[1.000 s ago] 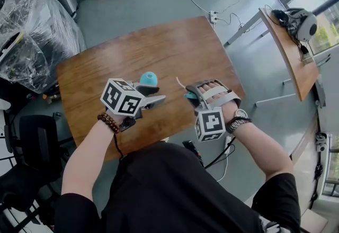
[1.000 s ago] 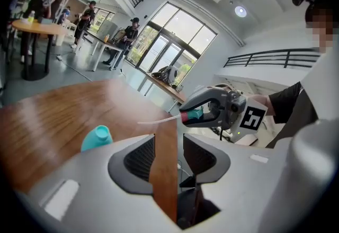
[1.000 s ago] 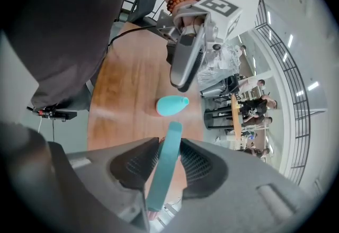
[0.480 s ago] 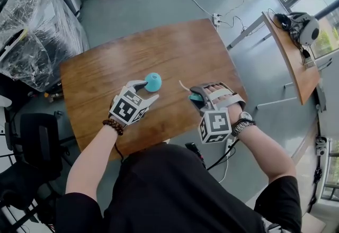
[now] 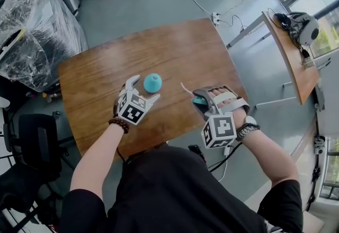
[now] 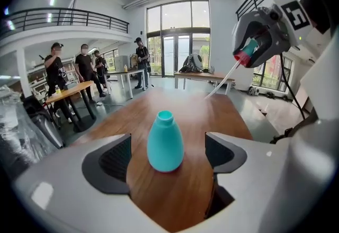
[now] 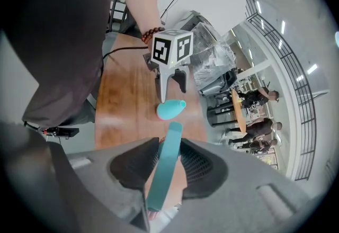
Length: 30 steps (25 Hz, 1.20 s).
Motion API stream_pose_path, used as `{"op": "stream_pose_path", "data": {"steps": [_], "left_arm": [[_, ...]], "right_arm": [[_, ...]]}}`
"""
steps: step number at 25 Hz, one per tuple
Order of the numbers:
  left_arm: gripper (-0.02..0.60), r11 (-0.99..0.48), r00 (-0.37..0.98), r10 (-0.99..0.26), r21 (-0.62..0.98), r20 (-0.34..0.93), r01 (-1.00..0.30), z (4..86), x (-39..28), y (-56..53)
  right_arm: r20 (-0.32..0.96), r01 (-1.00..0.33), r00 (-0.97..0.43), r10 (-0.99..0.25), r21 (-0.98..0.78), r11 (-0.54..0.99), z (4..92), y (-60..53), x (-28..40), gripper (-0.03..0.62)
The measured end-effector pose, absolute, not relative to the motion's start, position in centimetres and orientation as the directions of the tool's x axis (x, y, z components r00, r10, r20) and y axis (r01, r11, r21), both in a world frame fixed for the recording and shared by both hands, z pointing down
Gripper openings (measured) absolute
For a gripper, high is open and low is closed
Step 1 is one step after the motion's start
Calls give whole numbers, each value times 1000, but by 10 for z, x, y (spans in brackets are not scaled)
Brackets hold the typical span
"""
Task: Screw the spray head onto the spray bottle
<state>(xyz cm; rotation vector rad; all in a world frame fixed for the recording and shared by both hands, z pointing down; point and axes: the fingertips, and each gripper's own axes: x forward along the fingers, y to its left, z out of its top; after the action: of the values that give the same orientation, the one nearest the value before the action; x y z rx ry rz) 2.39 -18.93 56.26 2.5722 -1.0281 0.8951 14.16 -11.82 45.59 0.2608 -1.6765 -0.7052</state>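
**Bottle between parted jaws, spray head clamped**

Head view: the teal pear-shaped plastic bottle [image 5: 152, 82] stands upright on the brown wooden table [image 5: 175, 46].
Left gripper view: the left gripper [image 6: 165, 157] has just been opening its jaws, which flank the bottle without touching it.
Right gripper view: the right gripper [image 7: 168, 159] pinches the teal spray head [image 7: 164, 179].

No legible txt, labels or nos.

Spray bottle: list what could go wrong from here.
1. The spray bottle stands loose between the jaws of the left gripper, which have just been opening; an uneven close could topple it.
2. The right gripper pinches the spray head by a thin teal part, so it may swivel while twisting.
3. The dip tube could miss the narrow neck.
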Motion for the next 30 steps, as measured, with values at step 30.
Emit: {"op": "stream_pose_path", "data": {"steps": [30], "left_arm": [[442,-739,545,-523,-30,656,-673,658,47,-219]], "right_arm": [[832,185,-256,-492,542,820,436,-112,144,120]]}}
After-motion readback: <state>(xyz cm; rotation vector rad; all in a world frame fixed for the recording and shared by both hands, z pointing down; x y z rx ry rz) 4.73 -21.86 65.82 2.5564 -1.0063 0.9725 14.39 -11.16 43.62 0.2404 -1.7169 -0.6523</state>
